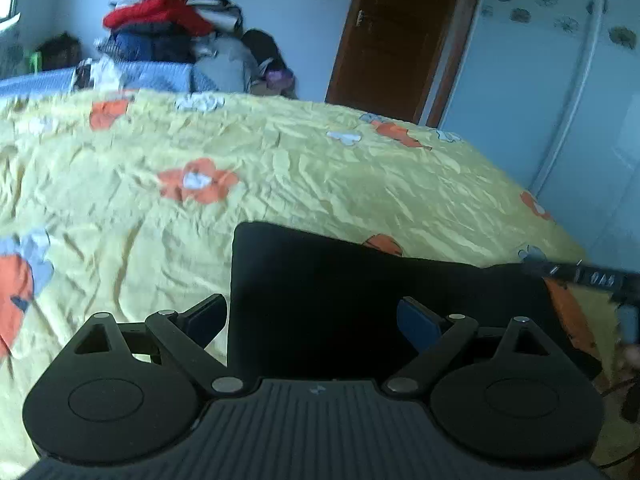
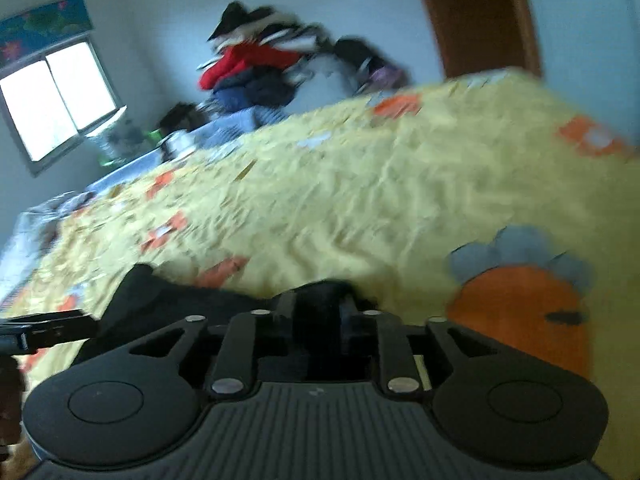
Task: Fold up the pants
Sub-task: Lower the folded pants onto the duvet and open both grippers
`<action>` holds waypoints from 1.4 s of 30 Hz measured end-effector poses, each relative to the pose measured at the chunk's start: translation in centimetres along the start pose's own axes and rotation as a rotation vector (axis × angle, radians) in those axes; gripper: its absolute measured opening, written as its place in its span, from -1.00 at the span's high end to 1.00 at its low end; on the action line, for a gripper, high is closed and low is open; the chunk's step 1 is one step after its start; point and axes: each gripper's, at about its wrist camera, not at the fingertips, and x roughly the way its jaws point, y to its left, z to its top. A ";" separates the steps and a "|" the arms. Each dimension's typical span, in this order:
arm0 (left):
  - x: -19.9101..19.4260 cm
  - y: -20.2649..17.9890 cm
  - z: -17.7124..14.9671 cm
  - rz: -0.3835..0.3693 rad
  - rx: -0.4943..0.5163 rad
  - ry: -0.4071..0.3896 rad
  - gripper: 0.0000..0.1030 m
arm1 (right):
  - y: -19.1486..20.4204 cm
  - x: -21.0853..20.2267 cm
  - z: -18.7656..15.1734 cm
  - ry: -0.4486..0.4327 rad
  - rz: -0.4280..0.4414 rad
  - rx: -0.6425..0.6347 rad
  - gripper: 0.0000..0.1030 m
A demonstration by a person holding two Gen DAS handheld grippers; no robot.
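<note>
Black pants (image 1: pixel 360 300), folded into a dark slab, lie on a yellow flowered bedspread (image 1: pixel 280 168) directly before the left gripper (image 1: pixel 312 320), whose jaws stand wide apart with the cloth's corner between them, unpinched. Beside it the right gripper (image 2: pixel 316 316) has its jaws drawn close around a bunched black fold (blur hides whether the pads press). Heaped clothes (image 1: pixel 168 24) sit by the far wall.
</note>
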 end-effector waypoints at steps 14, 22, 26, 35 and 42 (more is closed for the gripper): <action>-0.4 -1.0 -2.5 0.053 0.210 -0.014 -0.87 | 3.1 -3.6 -2.9 0.047 -0.010 -0.300 -0.32; 0.8 4.8 -3.0 -0.268 -0.038 0.179 -0.87 | -3.1 -0.9 -3.3 0.187 0.237 0.073 -0.32; 1.2 4.7 -3.5 -0.315 -0.002 0.160 -0.95 | -3.3 -0.8 -3.6 0.206 0.327 0.100 -0.30; 2.3 2.7 -3.4 -0.256 0.031 0.083 -0.52 | -1.1 1.4 -3.3 0.222 0.386 0.109 0.05; 0.9 4.9 -3.0 -0.215 -0.069 0.036 0.59 | 0.0 0.1 -3.4 0.180 0.351 0.111 0.41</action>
